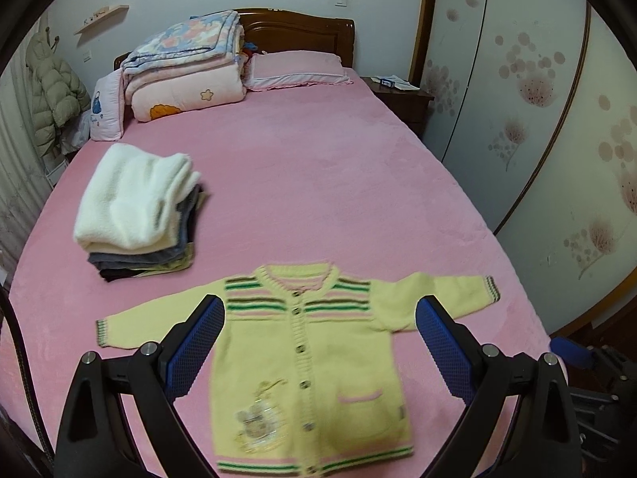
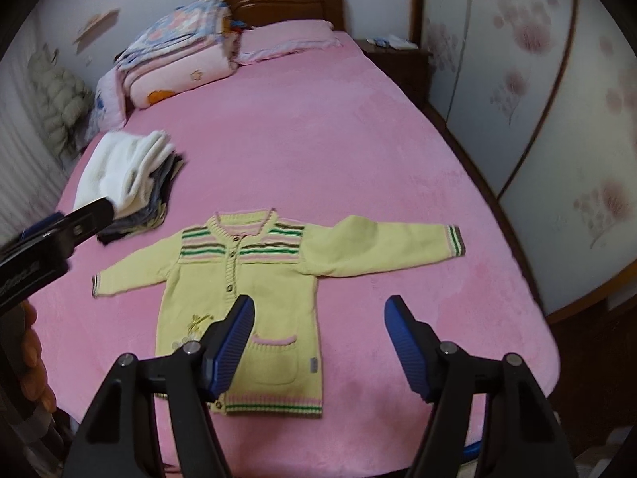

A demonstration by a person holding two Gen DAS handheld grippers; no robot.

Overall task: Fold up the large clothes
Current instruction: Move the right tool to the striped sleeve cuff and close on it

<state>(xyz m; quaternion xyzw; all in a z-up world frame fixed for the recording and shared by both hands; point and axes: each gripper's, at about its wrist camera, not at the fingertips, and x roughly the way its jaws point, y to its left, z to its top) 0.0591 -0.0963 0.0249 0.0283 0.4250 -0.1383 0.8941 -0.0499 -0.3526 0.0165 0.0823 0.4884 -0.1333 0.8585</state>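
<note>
Both tongs, the left gripper (image 1: 320, 320) and the right gripper (image 2: 318, 320), hang open and hold nothing. Under them a yellow knitted cardigan with striped chest (image 1: 314, 362) lies flat on the soft pink bed cover (image 1: 318, 167). Farther left sits a pile of folded clothes with a white fluffy top (image 1: 137, 207). At the back are a pink pillow (image 1: 298, 69), folded flowery quilts (image 1: 185, 63) and a brown wooden headboard (image 1: 306, 30).
</note>
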